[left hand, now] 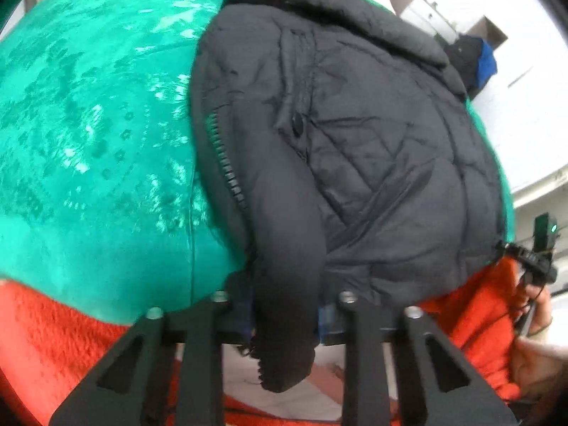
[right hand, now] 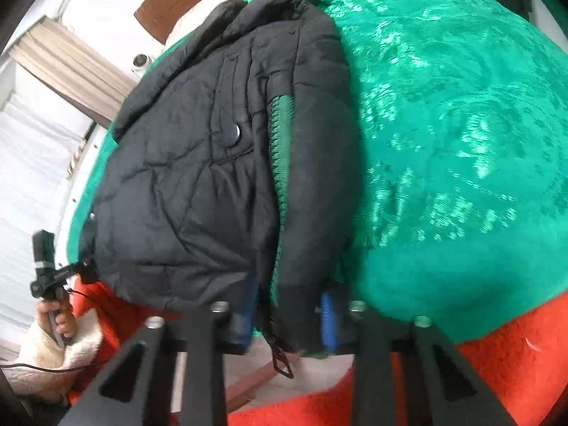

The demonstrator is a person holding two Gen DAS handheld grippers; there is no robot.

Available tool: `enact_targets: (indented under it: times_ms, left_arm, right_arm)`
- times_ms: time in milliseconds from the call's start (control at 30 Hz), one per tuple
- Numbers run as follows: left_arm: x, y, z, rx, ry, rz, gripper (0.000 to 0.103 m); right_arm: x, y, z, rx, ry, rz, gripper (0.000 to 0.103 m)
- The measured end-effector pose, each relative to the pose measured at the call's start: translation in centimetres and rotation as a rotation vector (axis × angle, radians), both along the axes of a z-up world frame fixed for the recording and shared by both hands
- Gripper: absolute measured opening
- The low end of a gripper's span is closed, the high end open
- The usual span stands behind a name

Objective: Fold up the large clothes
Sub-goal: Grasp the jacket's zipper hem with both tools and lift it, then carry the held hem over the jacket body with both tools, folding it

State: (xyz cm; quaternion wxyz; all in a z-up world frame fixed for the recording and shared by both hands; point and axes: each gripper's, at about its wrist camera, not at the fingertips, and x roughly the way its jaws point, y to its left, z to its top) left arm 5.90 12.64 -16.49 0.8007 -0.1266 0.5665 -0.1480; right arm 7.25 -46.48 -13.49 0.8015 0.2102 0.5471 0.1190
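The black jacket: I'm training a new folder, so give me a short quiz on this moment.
1. True or false: the left tool is open and empty.
2. What colour is the cover under the jacket? A green, B white, C blue.
3. Fill in: the right tool is shut on the jacket's front edge, the one lined with a ____.
Key: 1 false, it is shut on the jacket; 2 A; 3 zipper.
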Motion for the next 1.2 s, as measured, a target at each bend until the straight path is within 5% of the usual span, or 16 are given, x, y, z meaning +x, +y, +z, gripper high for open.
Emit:
enact_targets:
  times_ms: [167,367,500,633,733,833,1000,1067,1133,1200]
  left_arm:
    - [-1.9,0.3,1.6,-0.039,0.023,-0.006,0.016]
    - [-8.2,0.2,2.7,-0.047,0.110,-0.082,0.016]
    - [-10.8,1.3,4.2,-0.161,0.147,-0.061,0.015]
    - [-9.1,3.3,8.9,-0.318,0.044,0.003,0.014]
    - [-4.7,3.9,12.6,-0.381,-0.088,0.013,0.014]
    - [0.9,4.3,15.2,-0.374,-0.197,0.016,0.014]
    - [13.1,2.9,17.8,-0.276,-0.338,0.046,0.017]
    - [18.7,1.0,17.2,-0.187,-0.338,0.055,0.033]
    - [23.8,-0.7,15.7,-0.084,-0.271,0.091,0.047]
    - [28.0,-1.9,13.3,-0.027,-0.195,0.129,0.053]
  right_arm:
    - [-2.0,-1.9,2.6,0.042,-0.011,0.035,0.018]
    - [-6.6,-4.8,4.6,0.114,0.113,0.112,0.018]
    - [-9.1,-7.4,5.6,0.280,0.155,0.050,0.018]
    - [-8.5,-10.1,8.7,0.485,0.067,-0.014,0.018]
    - [-4.7,-10.7,11.7,0.574,-0.058,0.010,0.018]
    - [1.2,-10.3,14.3,0.563,-0.174,0.064,0.018]
    - [14.6,-10.1,15.1,0.482,-0.290,0.029,0.018]
    - [18.9,-9.6,14.3,0.425,-0.331,-0.023,0.019]
    - [22.5,-8.6,12.8,0.399,-0.352,-0.070,0.029]
    - [25.2,-8.7,10.2,0.394,-0.298,-0.155,0.060]
